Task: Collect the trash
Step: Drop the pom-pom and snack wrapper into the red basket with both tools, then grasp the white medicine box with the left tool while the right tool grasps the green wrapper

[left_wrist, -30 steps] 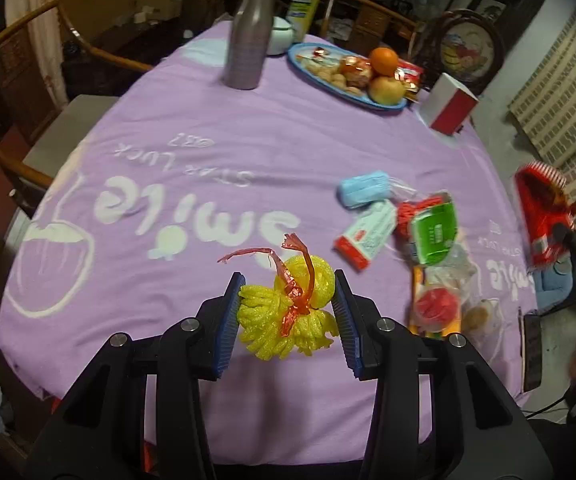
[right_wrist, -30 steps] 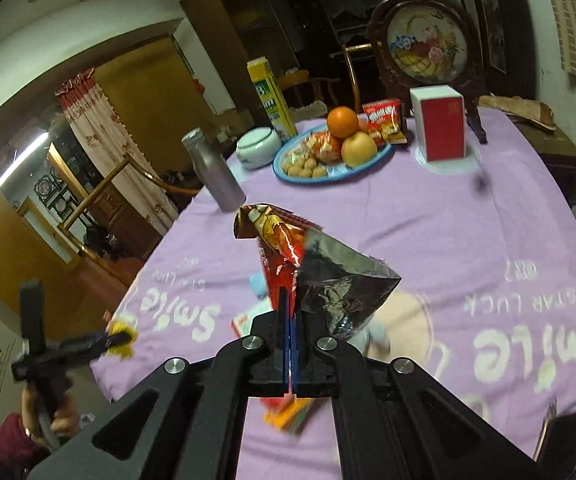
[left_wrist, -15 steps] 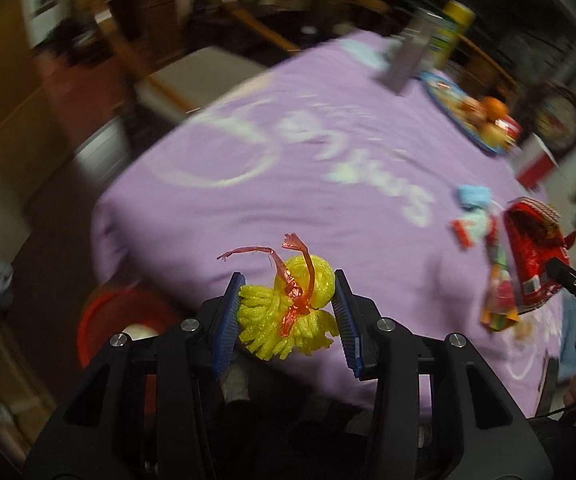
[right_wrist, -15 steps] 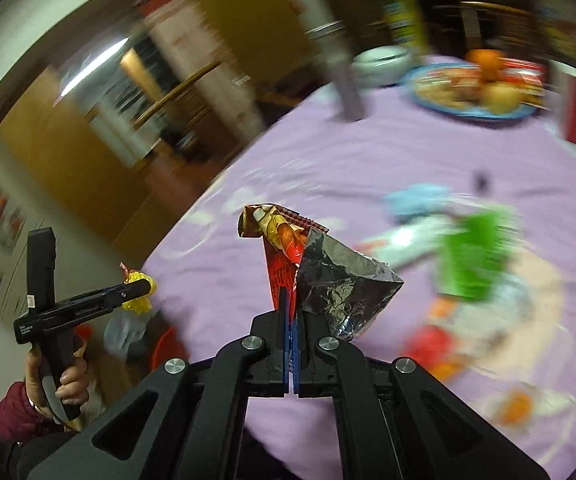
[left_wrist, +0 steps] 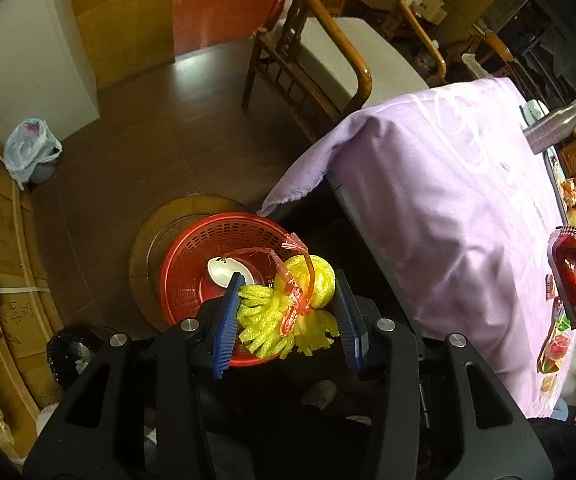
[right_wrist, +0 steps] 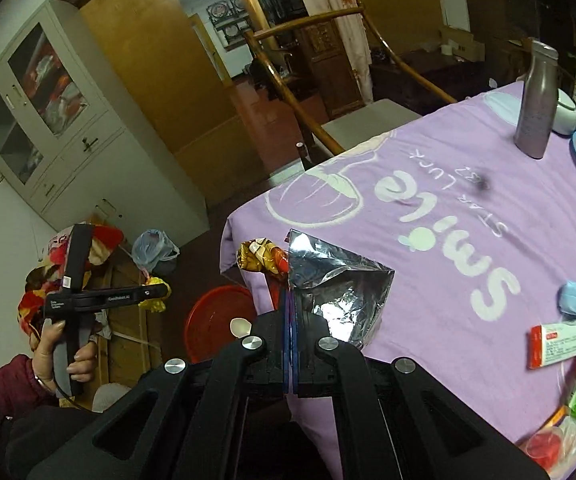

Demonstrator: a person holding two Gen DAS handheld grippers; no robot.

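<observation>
Left gripper (left_wrist: 286, 314) angled steeply downward, partly closed; right gripper (right_wrist: 290, 320) apparently fully closed.

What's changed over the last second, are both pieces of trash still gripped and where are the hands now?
Both hands swung off the table toward the floor. The left gripper, earlier over the purple tablecloth, now points down over the red basket, still clamped on the yellow foam net. The right gripper turned to the table's edge, still shut on the foil snack bag. Nothing was released; the wrappers on the table stay put.

The right gripper (right_wrist: 290, 312) pinches a torn foil snack bag (right_wrist: 336, 288) over the tabletop's (right_wrist: 428, 248) near-left edge, red basket (right_wrist: 212, 320) below.
</observation>
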